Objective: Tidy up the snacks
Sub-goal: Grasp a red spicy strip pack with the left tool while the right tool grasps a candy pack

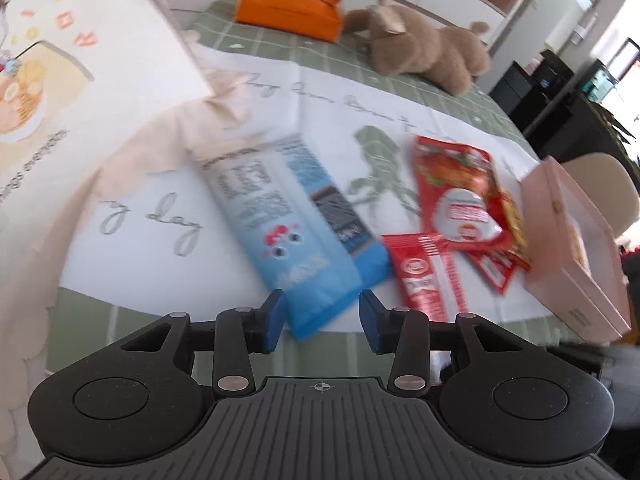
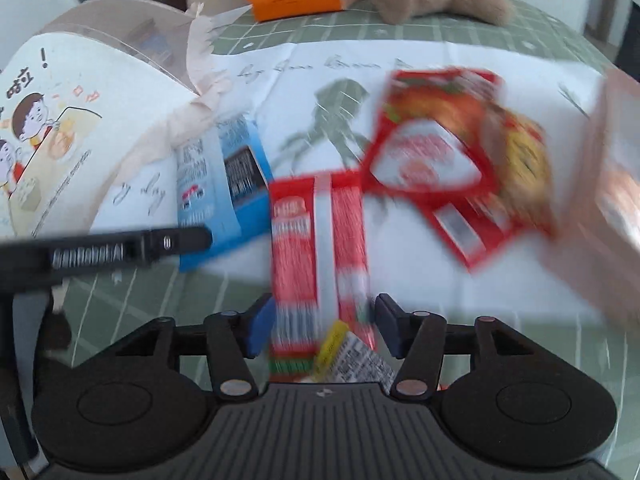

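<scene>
A blue snack pack lies on the white cloth, its near end between the open fingers of my left gripper. A long red snack pack lies lengthwise, its near end between the open fingers of my right gripper. It also shows in the left wrist view. A larger red snack bag lies beyond it, also in the left wrist view. The blue pack shows at the left in the right wrist view, with the left gripper's black finger at its edge.
A white bag with cartoon print stands at the left. A pink box sits at the right. An orange pouch and a brown plush toy lie at the back of the green checked table.
</scene>
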A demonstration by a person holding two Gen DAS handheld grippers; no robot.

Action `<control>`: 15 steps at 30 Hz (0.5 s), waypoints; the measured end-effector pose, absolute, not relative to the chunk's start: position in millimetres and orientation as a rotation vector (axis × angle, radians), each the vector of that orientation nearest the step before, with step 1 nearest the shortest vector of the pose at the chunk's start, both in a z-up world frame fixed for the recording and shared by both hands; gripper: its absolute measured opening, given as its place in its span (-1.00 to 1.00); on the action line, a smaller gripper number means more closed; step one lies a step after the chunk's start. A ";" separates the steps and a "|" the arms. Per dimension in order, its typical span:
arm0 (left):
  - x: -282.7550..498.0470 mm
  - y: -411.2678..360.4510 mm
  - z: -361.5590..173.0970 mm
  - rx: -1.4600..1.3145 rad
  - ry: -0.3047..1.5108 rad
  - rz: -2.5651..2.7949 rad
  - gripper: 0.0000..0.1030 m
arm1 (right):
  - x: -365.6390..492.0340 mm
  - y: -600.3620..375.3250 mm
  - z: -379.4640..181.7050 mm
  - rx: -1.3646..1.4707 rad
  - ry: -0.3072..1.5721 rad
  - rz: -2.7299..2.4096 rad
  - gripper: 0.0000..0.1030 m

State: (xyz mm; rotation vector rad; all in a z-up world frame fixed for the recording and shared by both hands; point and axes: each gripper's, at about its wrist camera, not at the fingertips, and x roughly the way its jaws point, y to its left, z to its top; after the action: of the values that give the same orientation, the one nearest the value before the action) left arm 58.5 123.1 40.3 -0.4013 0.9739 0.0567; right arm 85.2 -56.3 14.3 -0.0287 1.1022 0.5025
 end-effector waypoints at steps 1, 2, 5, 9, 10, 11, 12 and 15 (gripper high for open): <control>59.9 116.9 43.4 -0.408 0.975 0.034 -0.13 | 80.7 -61.9 12.9 -0.022 1.097 0.485 0.21; 61.2 109.3 45.7 -0.414 0.977 0.014 -0.13 | 72.9 -70.3 12.6 -0.017 1.090 0.460 0.25; 71.0 81.1 46.1 -0.383 1.009 -0.033 -0.13 | 55.7 -91.4 9.7 -0.023 1.066 0.402 0.34; 85.3 36.3 35.7 -0.238 1.038 -0.022 -0.13 | 39.4 -120.6 5.8 -0.019 1.040 0.324 0.47; 88.1 27.2 32.8 -0.215 1.036 -0.027 -0.12 | 37.0 -126.8 5.3 -0.013 1.037 0.304 0.47; 89.1 19.0 30.4 -0.181 1.033 -0.020 -0.03 | 34.4 -134.4 5.1 -0.004 1.034 0.279 0.47; 90.0 12.3 29.3 -0.139 1.021 -0.015 0.00 | 32.4 -140.5 4.8 0.010 1.029 0.262 0.47; 86.8 1.6 28.6 -0.030 0.983 -0.031 0.06 | 22.7 -153.2 4.2 0.043 1.014 0.222 0.55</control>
State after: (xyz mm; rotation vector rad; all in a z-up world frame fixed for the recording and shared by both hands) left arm 86.8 1.6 28.6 -0.0303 0.9825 -0.0312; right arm 22.7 -153.2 4.2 0.0434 1.0140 0.2222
